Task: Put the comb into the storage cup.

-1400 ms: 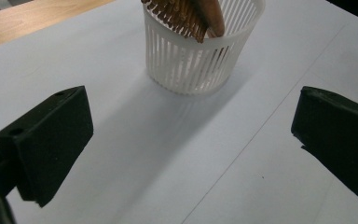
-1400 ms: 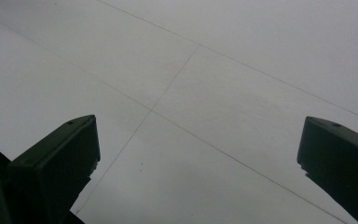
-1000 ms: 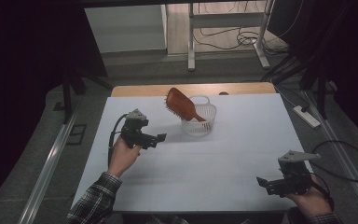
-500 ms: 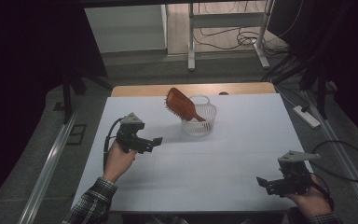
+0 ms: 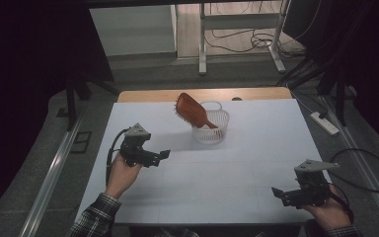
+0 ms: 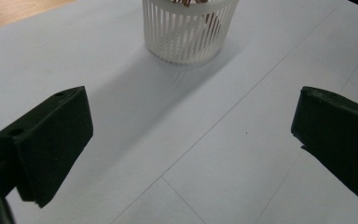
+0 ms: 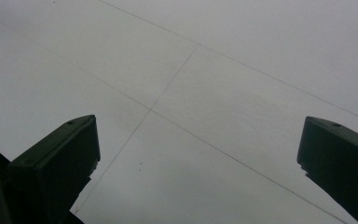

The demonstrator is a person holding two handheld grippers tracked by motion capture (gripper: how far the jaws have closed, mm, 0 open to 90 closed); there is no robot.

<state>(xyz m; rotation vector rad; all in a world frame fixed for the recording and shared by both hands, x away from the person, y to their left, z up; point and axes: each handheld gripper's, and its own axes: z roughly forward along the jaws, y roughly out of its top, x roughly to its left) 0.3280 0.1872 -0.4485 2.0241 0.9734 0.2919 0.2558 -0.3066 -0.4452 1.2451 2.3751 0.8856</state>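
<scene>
I see the hairbrush [image 5: 193, 111] standing tilted in the white slatted basket [image 5: 211, 129], handle down inside, red-brown head leaning up and out over the rim toward the far-left. Its long axis runs diagonally, from the basket's inside up to the left. The basket sits toward the far middle of the white table [image 5: 256, 163].

From my left gripper [image 5: 159, 156] the basket lies ahead and to the right, near but apart; in the left gripper view the basket [image 6: 186, 29] sits just beyond the spread jaws, which hold nothing. My right gripper [image 5: 280, 193] rests low at the near right edge, well apart from the basket, jaws likewise spread and empty over bare table. I judge the left the nearer hand for any reach.

Against the earlier frames, my left gripper has drawn back toward me and sunk closer to the table; the right gripper, brush and basket are unchanged.
</scene>
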